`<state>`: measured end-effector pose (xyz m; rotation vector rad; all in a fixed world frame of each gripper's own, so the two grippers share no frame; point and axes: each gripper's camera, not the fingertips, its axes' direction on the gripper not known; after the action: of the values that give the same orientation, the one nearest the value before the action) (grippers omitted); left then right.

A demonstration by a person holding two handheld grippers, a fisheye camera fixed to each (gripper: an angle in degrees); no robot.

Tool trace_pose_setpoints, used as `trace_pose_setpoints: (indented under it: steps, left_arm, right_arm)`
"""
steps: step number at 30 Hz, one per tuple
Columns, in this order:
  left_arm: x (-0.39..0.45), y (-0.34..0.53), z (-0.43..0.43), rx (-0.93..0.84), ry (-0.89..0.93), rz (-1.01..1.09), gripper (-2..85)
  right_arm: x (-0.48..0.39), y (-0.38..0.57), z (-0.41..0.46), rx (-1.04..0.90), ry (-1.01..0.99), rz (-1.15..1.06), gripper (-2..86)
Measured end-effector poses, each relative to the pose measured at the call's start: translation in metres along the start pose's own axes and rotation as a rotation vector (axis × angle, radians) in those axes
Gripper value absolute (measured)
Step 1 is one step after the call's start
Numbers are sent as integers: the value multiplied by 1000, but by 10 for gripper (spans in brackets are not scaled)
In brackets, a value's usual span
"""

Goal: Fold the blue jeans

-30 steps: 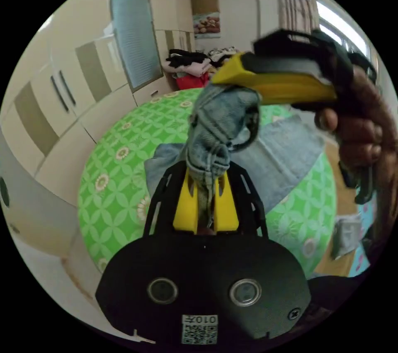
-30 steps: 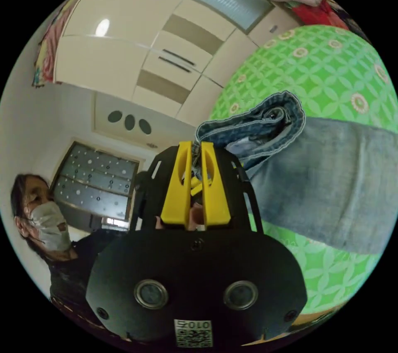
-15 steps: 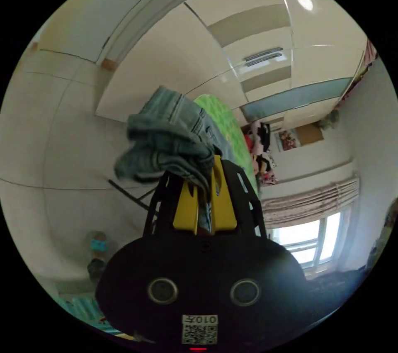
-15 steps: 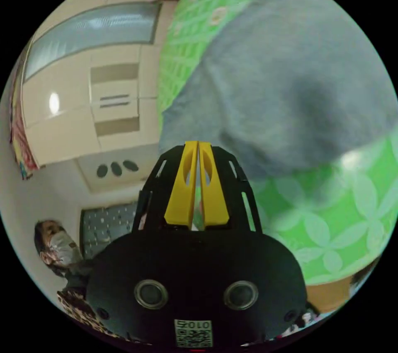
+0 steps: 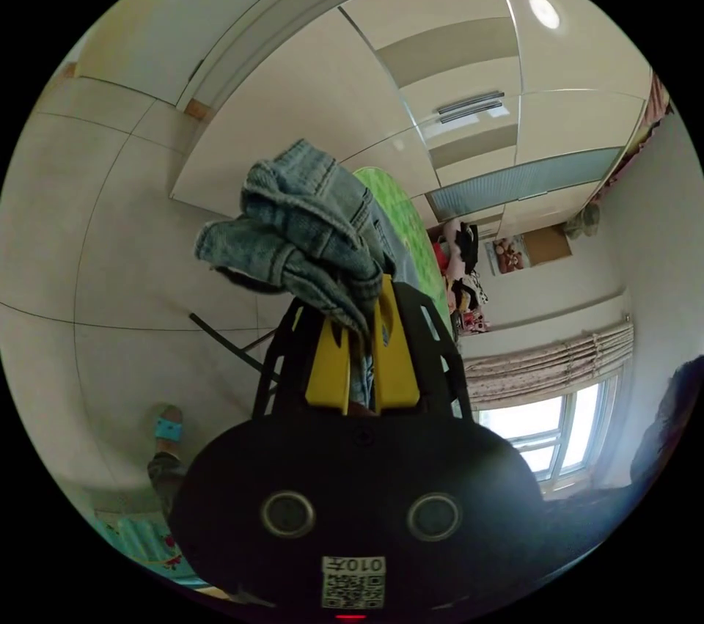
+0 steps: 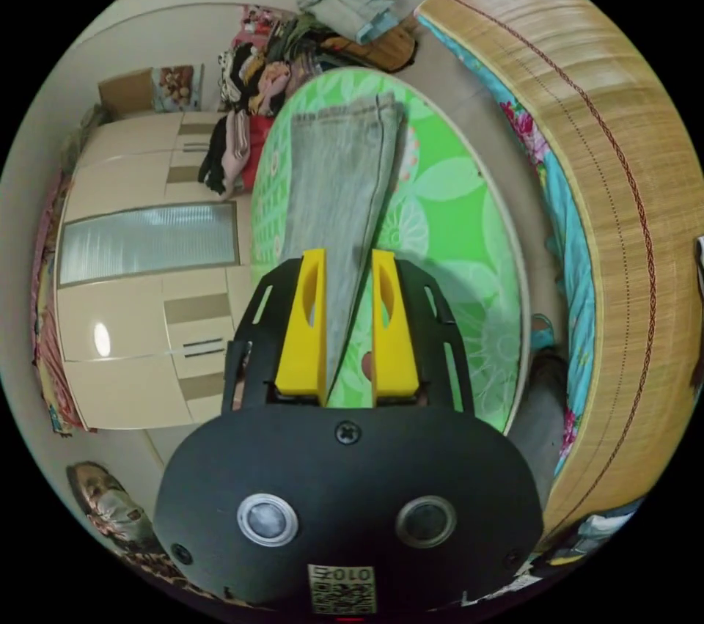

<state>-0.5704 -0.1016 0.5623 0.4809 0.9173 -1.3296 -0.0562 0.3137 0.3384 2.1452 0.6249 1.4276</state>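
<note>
1. Left tongs [image 5: 359,353] first: the yellow jaws are clamped tight on a bunched end of the blue jeans [image 5: 308,228]. The denim spills up and over the jaw tips in a thick wad, held up off the surface.

2. Over in the right gripper view, the right tongs [image 6: 346,323] stand parted, a clear gap between the two jaws. Denim runs through that gap, but whether either jaw is touching it I cannot tell. Nothing is pinched.

3. Where are the jeans? A long strip of them lies flat on the desk [image 6: 455,228], which wears a green patterned cloth. The strip reaches away to the hem end [image 6: 345,112] at the far side.

4. Beyond the desk, a heap of other clothes [image 6: 257,81] sits against the wall, well apart from the work. A bed with a woven mat [image 6: 587,140] runs alongside.

5. The step in hand, by my reading: one end is lifted by the left tongs, ready to be carried over the flat part for a lengthwise fold.

6. What the next move calls for: the right tongs need a firm bite on the cloth beside the left grip, so both corners travel together. Then the raised end should go down squarely on the hem end, edges matched, no twist in that wad.
</note>
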Motion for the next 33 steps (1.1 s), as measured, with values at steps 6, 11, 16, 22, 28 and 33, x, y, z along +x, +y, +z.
trace_pose_setpoints:
  steps: [6, 11, 16, 22, 28, 33]
  left_arm:
    - [-7, -5, -3, 2, -17, -14, 87]
    - [-14, -3, -5, 19, -22, -46, 86]
    - [5, 5, 2, -22, -60, -11, 84]
    - [14, 68, 26, -127, -37, -47, 82]
    - [-21, 108, 1, -139, 15, -146, 82]
    - [-46, 123, -14, -167, 123, -228, 83]
  right_arm:
    - [26, -28, -3, -13, 7, 3, 98]
    - [46, -63, 1, -30, -116, 15, 51]
    - [31, -117, -37, -64, -147, -97, 26]
    - [72, -149, -98, 71, 9, -18, 31]
    - [119, -175, -124, 14, -51, 1, 43]
    - [142, -186, -130, -52, -87, 15, 61]
